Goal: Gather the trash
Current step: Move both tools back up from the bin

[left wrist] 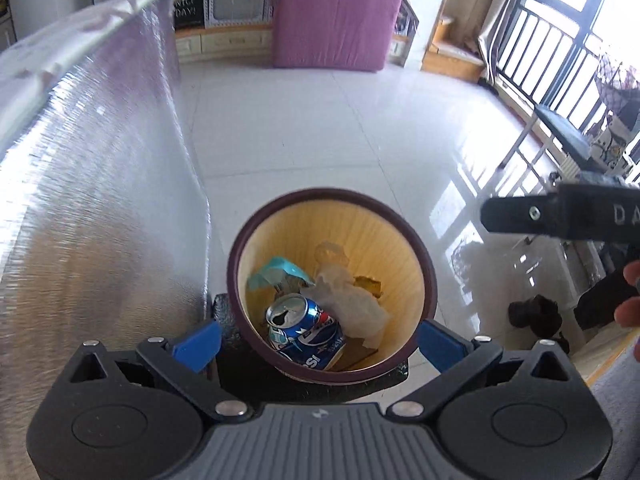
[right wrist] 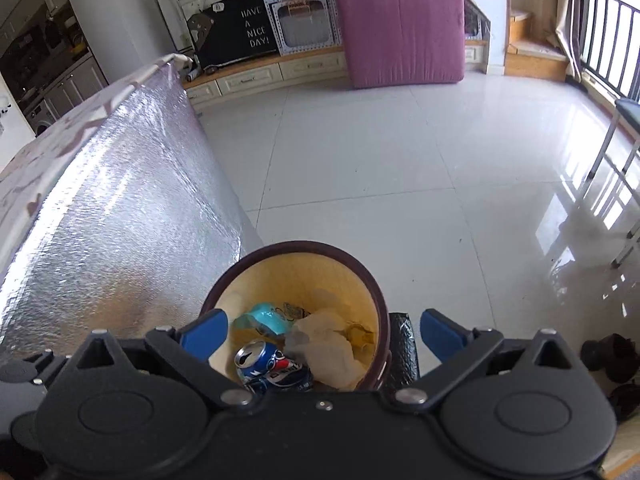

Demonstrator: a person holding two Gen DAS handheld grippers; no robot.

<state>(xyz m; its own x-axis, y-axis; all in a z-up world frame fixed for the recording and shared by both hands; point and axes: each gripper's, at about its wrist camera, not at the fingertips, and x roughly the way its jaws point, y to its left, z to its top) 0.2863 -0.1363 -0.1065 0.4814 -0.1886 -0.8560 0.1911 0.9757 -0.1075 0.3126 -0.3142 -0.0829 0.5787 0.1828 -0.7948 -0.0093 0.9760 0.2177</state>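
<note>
A round bin point(left wrist: 430, 276) with a dark brown rim and yellow inside stands on the white floor. In it lie a crushed blue Pepsi can point(left wrist: 306, 332), a teal wrapper point(left wrist: 280, 272) and crumpled pale paper point(left wrist: 352, 304). My left gripper point(left wrist: 318, 340) hangs above the bin, open, blue fingertips wide apart and holding nothing. The right wrist view shows the same bin point(right wrist: 380, 300), can point(right wrist: 272, 368), wrapper point(right wrist: 264, 320) and paper point(right wrist: 328, 344). My right gripper point(right wrist: 322, 336) is open and holds nothing above the bin. Part of the right gripper's black body shows at the right edge of the left wrist view.
A table draped in silvery foil cloth point(left wrist: 100, 200) stands close on the bin's left. White tile floor point(right wrist: 360, 160) stretches ahead to a purple mattress point(right wrist: 400, 24) leaning on a cabinet. Dark shoes point(right wrist: 608, 356) lie at the right, near a window railing point(left wrist: 560, 48). A person's fingers point(left wrist: 630, 308) show at the right edge.
</note>
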